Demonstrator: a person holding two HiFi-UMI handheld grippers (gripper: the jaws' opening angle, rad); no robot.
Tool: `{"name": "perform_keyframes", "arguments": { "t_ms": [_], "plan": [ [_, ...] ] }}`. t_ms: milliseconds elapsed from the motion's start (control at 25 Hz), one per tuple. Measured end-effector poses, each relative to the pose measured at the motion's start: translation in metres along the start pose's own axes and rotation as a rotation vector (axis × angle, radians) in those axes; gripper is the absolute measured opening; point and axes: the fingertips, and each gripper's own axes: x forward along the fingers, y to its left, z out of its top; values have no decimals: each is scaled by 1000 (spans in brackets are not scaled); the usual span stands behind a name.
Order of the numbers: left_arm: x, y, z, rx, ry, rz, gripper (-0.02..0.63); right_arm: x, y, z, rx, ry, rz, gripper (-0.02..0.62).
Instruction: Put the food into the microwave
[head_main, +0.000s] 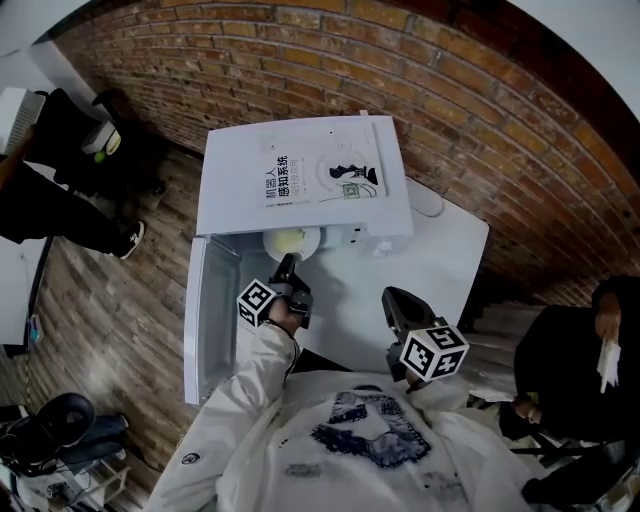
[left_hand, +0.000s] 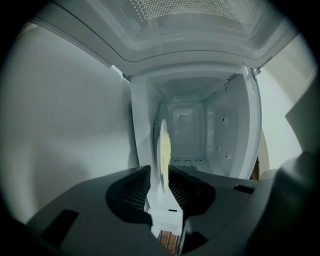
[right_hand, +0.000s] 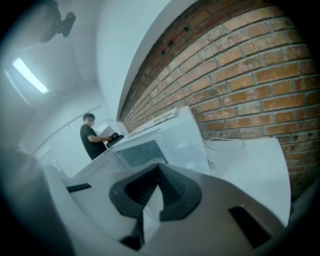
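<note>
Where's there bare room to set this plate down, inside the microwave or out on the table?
The microwave cavity is bare between its side walls, ahead of the plate in the left tongs. The white table is bare between the microwave and the brick wall. Crowded only around the plate.

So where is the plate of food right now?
In the head view, the plate is at the open mouth of the microwave, held in the left gripper, with the open door to its left.
</note>
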Motion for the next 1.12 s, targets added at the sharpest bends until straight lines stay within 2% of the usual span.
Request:
{"name": "perform_keyframes", "arguments": {
  "t_ms": [440, 560, 640, 1120],
  "plan": [
    [-11, -2, -9, 9, 10, -3, 97, 0, 0, -4, 11, -6, 18, 14],
    [-11, -3, -8, 18, 9, 4, 41, 0, -1, -3, 14, -10, 19, 14],
    [-11, -2, -9, 16, 8, 8, 28, -2, -4, -3, 18, -13, 16, 14],
    [-6, -2, -2, 6, 2, 9, 23, -1, -7, -5, 36, -14, 8, 14]
  ]
}}
